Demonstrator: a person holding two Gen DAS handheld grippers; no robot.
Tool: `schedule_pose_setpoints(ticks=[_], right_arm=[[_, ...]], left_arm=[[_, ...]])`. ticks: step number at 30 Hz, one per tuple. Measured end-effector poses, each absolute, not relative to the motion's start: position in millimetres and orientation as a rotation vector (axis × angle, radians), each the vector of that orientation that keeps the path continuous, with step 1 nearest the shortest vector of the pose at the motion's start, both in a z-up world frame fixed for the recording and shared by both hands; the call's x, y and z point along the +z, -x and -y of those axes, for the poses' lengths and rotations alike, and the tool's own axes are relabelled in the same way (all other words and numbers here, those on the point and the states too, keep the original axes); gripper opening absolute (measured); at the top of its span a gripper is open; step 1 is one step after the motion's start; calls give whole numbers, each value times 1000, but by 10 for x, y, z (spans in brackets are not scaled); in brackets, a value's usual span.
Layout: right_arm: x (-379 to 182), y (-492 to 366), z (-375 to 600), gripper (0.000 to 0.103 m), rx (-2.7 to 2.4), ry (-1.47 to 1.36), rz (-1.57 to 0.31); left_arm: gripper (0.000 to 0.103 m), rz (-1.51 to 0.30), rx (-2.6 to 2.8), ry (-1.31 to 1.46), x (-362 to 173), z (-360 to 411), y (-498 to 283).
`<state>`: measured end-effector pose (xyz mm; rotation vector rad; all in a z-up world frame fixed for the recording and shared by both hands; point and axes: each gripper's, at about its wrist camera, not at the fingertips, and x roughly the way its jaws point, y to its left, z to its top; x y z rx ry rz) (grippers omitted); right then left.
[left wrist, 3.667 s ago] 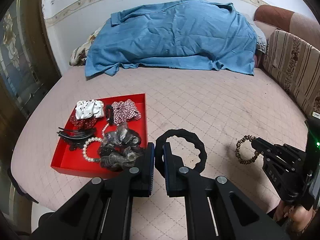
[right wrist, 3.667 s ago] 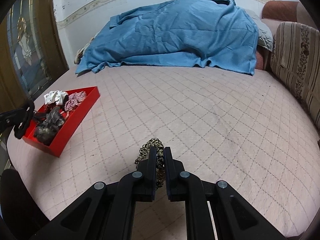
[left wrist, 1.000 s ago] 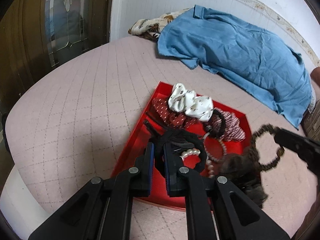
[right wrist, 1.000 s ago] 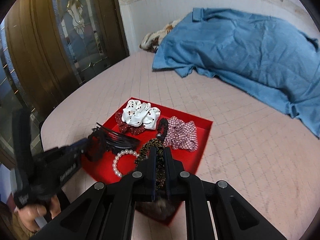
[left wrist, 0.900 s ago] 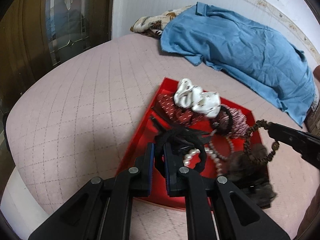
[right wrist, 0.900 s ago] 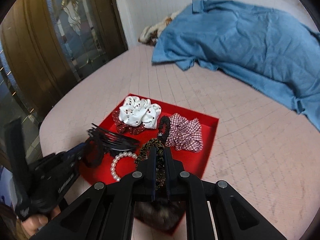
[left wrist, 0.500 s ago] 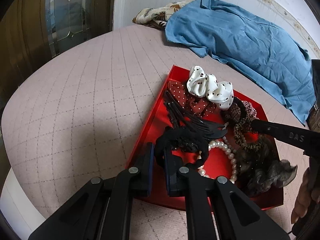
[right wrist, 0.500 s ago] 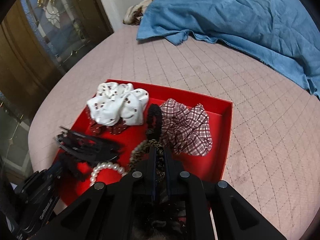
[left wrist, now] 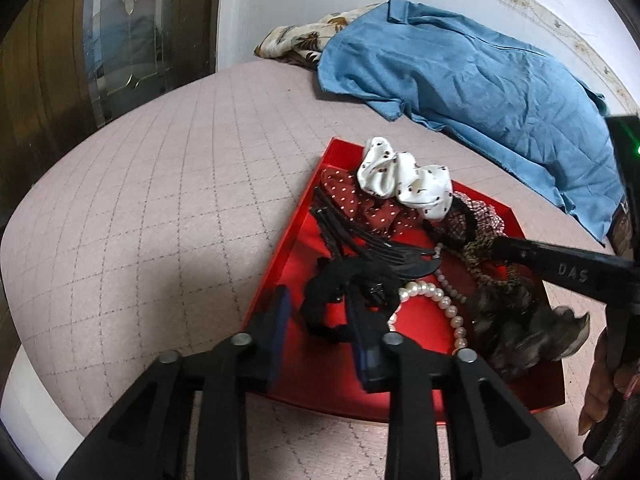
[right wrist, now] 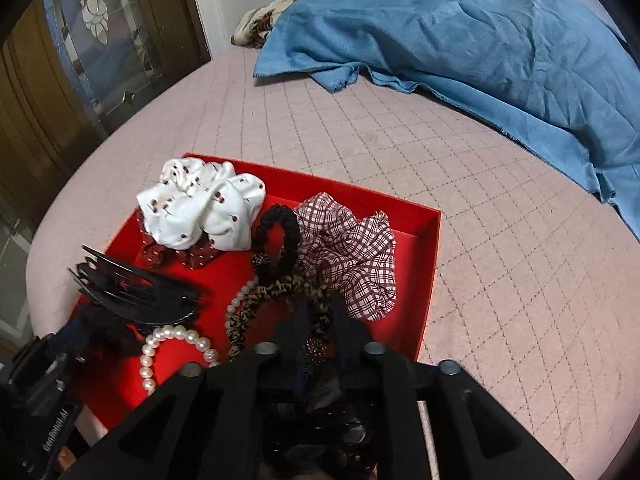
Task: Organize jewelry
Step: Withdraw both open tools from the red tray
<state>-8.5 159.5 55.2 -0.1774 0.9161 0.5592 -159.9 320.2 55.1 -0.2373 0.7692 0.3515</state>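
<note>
A red tray (left wrist: 308, 216) (right wrist: 428, 264) on the pink bed holds scrunchies, a black claw clip (left wrist: 360, 248) (right wrist: 136, 292) and a pearl bracelet (left wrist: 436, 300) (right wrist: 176, 340). My left gripper (left wrist: 320, 312) is open over the tray's near left part; the black ruffled hair tie (left wrist: 340, 284) lies loose between its fingers. My right gripper (right wrist: 320, 316) (left wrist: 496, 246) has its jaws slightly apart, and the leopard-print hair tie (right wrist: 272, 300) (left wrist: 480, 248) rests in the tray at its tips.
A white dotted scrunchie (right wrist: 200, 208), a plaid scrunchie (right wrist: 352, 256), a thin black hair tie (right wrist: 280, 232) and a dark fuzzy scrunchie (left wrist: 520, 332) fill the tray. A blue blanket (right wrist: 460, 40) lies at the back. A wooden glass door (left wrist: 100, 40) stands to the left.
Both grippers came down over the tray. The left gripper opened and let go of the black hair tie. The right gripper's jaws parted, leaving the leopard-print tie in the tray.
</note>
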Motion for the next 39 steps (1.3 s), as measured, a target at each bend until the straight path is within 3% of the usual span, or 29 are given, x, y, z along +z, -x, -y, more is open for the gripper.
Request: schedule_pose_setpoints(ticks=[1,2,12,17,22,27,39], right_arm=[[593,109,-1573,41,559,173,-902],[637,139,-1551,44,559,171,-887],[820,464,-1248,54,565,161,-828],[876,686,-1022,57,563,140,-810],[951,978,-791,71,554,157,-745],[1012,1190,-552,79,540,161,-697],[1179,1542,-191,84,544,74,-625]], left_arm=[[33,-760,351,227,563,-3179,1606],[37,-753,350,221,575,-3164,1615],[68,-652,371,185,704,-3068,1723],[75,-617,413,148,753,-2973,1809],[78,-605,445,125,853,-2804,1969],[89,-577,479,120,994,-2637,2187],[102,-438,556,44,1606,-2168,2618]])
